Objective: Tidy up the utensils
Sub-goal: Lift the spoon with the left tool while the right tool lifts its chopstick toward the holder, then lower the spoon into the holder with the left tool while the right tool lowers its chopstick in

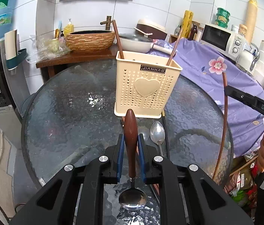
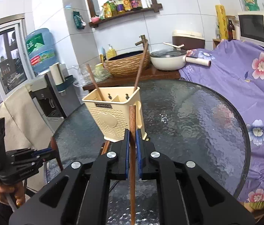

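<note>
Spoon [image 1: 131, 142] is clenched in left tongs [image 1: 131, 146], chopstick [image 2: 132, 150] in right tongs [image 2: 132, 140]; holder [image 1: 146, 82] ahead, lowering in is needed.

Utensil holder [image 1: 146, 83]: cream plastic caddy, perforated walls, raised heart on the front, small dark label near the rim; upright on the round glass table [image 1: 66, 101], divided into compartments.

Two wooden chopsticks, brown: one [image 1: 117, 39] leans left in the left compartment, one [image 1: 175, 49] leans right in the right compartment.

Spoon with brown wooden handle [image 1: 131, 140]: raised off the table, handle pointing at the holder, steel bowl nearest the camera.

All-metal spoon [image 1: 157, 134]: flat on the glass, just near of the holder.

Third chopstick [image 2: 132, 150]: long, brown, held upright before the holder.
</note>
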Demonstrator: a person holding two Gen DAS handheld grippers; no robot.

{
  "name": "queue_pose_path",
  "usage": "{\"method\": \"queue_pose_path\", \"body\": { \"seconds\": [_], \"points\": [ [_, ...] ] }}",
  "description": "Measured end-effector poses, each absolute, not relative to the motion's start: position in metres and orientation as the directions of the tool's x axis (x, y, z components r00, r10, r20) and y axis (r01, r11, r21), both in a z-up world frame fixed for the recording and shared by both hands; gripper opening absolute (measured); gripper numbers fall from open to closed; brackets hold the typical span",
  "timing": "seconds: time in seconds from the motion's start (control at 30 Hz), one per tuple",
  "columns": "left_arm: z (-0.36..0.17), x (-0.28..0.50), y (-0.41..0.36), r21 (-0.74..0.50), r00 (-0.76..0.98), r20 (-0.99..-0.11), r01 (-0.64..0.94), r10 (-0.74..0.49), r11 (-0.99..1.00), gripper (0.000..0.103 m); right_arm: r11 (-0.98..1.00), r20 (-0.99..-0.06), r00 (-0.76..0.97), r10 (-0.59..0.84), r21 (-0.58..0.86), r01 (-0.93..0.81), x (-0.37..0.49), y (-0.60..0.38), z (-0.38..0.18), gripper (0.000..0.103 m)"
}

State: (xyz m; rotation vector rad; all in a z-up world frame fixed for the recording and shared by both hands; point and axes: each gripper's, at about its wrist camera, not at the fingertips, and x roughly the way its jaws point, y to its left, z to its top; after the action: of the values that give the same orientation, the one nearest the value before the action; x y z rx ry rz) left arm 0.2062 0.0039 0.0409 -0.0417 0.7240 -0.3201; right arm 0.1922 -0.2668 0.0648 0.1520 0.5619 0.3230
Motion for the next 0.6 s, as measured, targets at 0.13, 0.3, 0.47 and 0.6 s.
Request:
{"method": "queue_pose_path", "body": {
  "seconds": [0.13,0.3,0.47,0.6],
  "points": [
    [0.05,0.202,0.008,-0.152,0.717,-0.624,0.277,-0.309,0.949,0.014,0.933,-0.477,0.803,0.359,0.217,-0.288,0.179,-0.266,0.077,0.007],
    [0.059,0.202,0.009,-0.144,0.731,-0.608,0.281,-0.309,0.949,0.014,0.93,-0.456,0.811,0.366,0.2,-0.307,0.172,-0.265,0.089,0.007],
    [0.065,0.207,0.006,-0.142,0.735,-0.6,0.29,-0.315,0.947,0.014,0.93,-0.452,0.813,0.367,0.199,-0.31,0.172,-0.264,0.094,0.007],
    [0.072,0.211,0.006,-0.142,0.741,-0.592,0.292,-0.317,0.946,0.014,0.926,-0.451,0.81,0.376,0.206,-0.316,0.176,-0.263,0.098,0.007]
  ]
}}
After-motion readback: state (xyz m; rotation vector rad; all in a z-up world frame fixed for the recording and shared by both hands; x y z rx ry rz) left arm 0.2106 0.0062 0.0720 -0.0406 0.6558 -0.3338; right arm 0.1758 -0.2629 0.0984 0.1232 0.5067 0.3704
